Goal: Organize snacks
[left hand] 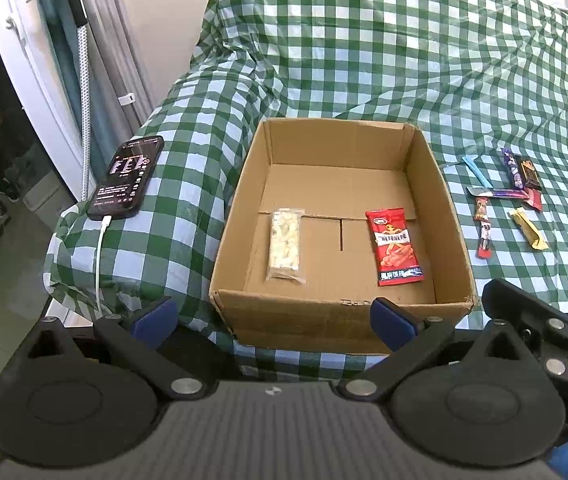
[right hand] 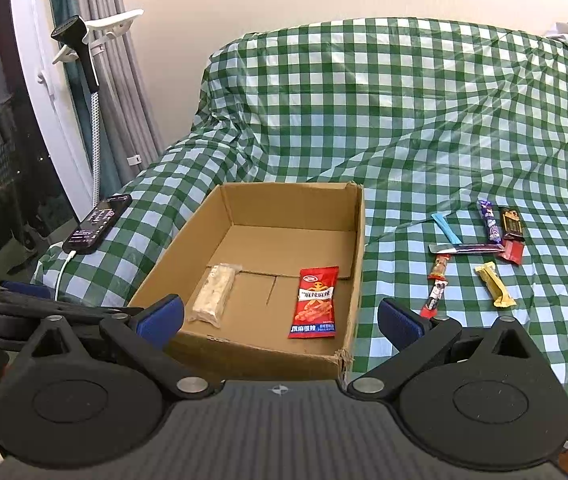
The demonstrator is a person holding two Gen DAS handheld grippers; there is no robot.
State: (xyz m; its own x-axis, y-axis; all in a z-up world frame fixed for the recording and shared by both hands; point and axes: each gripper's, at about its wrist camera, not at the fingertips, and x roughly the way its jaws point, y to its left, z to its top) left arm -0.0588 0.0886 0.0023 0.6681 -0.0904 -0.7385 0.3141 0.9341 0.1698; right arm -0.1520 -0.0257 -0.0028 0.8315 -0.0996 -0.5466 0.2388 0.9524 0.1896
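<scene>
Progress is judged early: two packets (left hand: 397, 246) are laid in the box (left hand: 339, 304); seven snacks (right hand: 495, 290) are left on the cloth (right hand: 403, 120) beside it. Left gripper (left hand: 274, 316) and right gripper (right hand: 280, 318) are held wide, empty.

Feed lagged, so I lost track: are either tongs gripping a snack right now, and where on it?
Nothing is held. Left tongs and right tongs both stand open and empty, short of the cardboard box.

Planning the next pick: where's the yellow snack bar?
On the checked cloth right of the cardboard box, the yellow snack bar lies nearest the right gripper.
</scene>
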